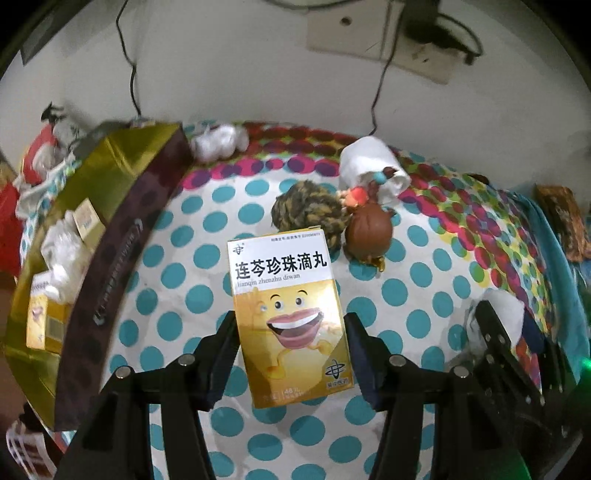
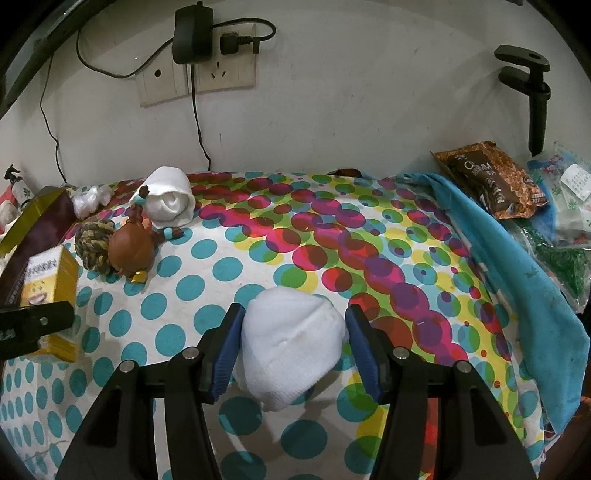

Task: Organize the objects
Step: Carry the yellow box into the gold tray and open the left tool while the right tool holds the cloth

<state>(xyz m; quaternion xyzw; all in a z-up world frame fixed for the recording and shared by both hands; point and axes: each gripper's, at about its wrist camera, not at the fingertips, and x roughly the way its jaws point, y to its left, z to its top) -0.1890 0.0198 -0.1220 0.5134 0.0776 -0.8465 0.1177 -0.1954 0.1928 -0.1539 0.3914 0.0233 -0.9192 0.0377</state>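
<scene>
My left gripper (image 1: 291, 325) is shut on a yellow and white medicine box (image 1: 290, 314) and holds it upright above the dotted cloth; the box also shows in the right wrist view (image 2: 51, 291). My right gripper (image 2: 293, 321) is shut on a white rolled sock (image 2: 291, 343), its blue pads pressing both sides. Behind lie a woven rope ball (image 1: 310, 212), a brown toy figure (image 1: 369, 229) and a white rolled towel (image 1: 369, 166). A gold open box (image 1: 92, 206) at the left holds more medicine boxes and white bundles.
A blue cloth (image 2: 517, 277), a brown snack packet (image 2: 491, 181) and plastic bags (image 2: 565, 206) lie at the right. Wall sockets with a plugged adapter (image 2: 194, 33) and hanging cables are behind. A black clamp (image 2: 532, 96) stands at the right rear.
</scene>
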